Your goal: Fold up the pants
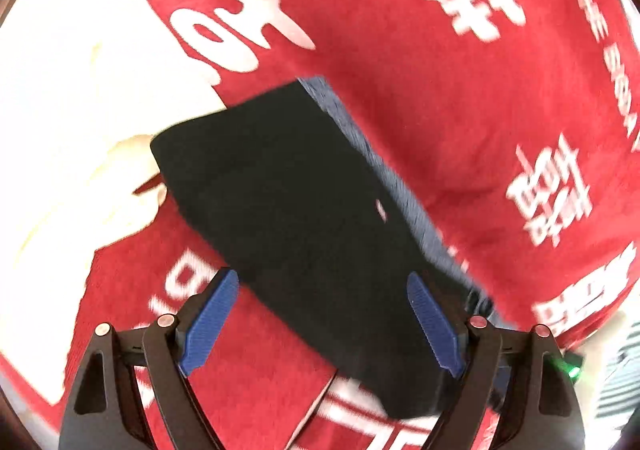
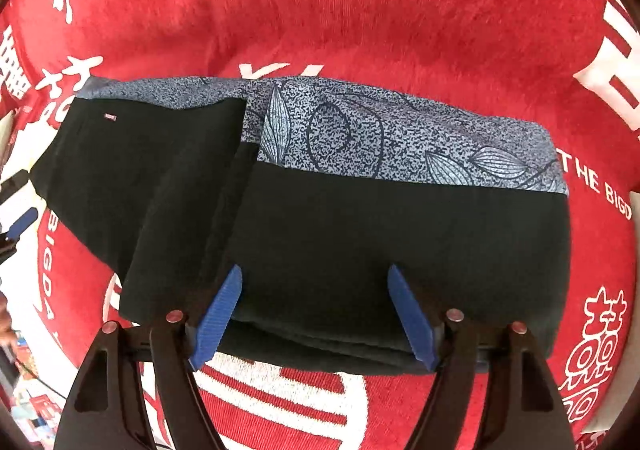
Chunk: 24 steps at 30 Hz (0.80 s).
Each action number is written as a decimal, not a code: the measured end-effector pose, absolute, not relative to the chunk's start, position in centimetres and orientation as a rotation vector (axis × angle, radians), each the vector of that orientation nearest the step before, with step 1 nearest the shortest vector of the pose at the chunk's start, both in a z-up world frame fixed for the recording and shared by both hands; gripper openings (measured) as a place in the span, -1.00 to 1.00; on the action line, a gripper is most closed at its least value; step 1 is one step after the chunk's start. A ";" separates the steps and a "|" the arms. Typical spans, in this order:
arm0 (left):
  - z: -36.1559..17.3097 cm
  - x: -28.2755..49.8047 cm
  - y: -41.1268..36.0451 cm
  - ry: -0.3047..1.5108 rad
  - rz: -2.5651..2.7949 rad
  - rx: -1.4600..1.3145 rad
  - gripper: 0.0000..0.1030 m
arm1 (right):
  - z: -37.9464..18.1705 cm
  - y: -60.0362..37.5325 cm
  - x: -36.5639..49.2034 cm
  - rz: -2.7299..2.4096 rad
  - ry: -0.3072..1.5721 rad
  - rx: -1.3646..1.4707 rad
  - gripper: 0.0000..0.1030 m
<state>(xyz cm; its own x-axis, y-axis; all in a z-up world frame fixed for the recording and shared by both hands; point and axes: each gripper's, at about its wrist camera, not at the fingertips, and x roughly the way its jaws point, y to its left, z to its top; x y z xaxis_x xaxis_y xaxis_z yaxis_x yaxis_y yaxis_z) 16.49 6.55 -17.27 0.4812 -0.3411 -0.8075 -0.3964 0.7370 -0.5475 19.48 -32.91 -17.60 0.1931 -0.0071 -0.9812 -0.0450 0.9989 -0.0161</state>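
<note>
Item: black folded pants with a blue-grey speckled leaf-print band (image 2: pixel 320 210), lying in a compact bundle on a red plush cloth with white printed characters and lettering (image 2: pixel 360 10). A small pink tag (image 2: pixel 109 116) sits near the pants' upper left corner.

Right gripper (image 2: pixel 316 314), black frame, blue ribbed pads: jaws spread wide, poised over the pants' near folded edge, gripping nothing.

Left gripper (image 1: pixel 324 324), same make: jaws spread wide above the pants' near end, nothing clamped; this view is blurred.

A white fabric patch (image 1: pixel 60 110) lies left of the pants.
</note>
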 end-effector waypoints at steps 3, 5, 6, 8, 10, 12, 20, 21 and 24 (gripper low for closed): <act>-19.1 16.9 8.0 1.075 0.020 -0.866 0.69 | -17.7 -32.8 19.4 0.025 1.379 -0.057 0.53; -20.2 16.8 8.7 1.057 0.004 -0.931 0.69 | -17.7 -32.7 19.4 0.023 1.379 -0.058 0.53; -20.7 16.8 9.0 1.054 -0.001 -0.957 0.69 | -17.8 -32.6 19.4 0.022 1.378 -0.058 0.53; -21.4 16.7 9.5 1.061 0.000 -0.993 0.69 | -17.9 -32.5 19.4 0.018 1.376 -0.061 0.53; -21.3 16.2 10.1 1.029 -0.004 -1.031 0.69 | -17.9 -32.4 19.4 0.015 1.376 -0.066 0.53; -21.3 16.2 10.4 1.015 0.000 -1.046 0.69 | -17.9 -32.3 19.5 0.014 1.378 -0.067 0.53; -21.6 18.7 10.3 0.973 -0.010 -1.042 0.70 | -18.1 -32.1 19.7 0.018 1.385 -0.074 0.53; -21.6 19.0 10.2 0.965 -0.003 -1.047 0.70 | -18.1 -32.2 19.7 0.021 1.384 -0.074 0.53; -21.6 19.9 9.5 0.968 0.037 -1.025 0.70 | -18.2 -32.3 19.7 0.026 1.378 -0.073 0.54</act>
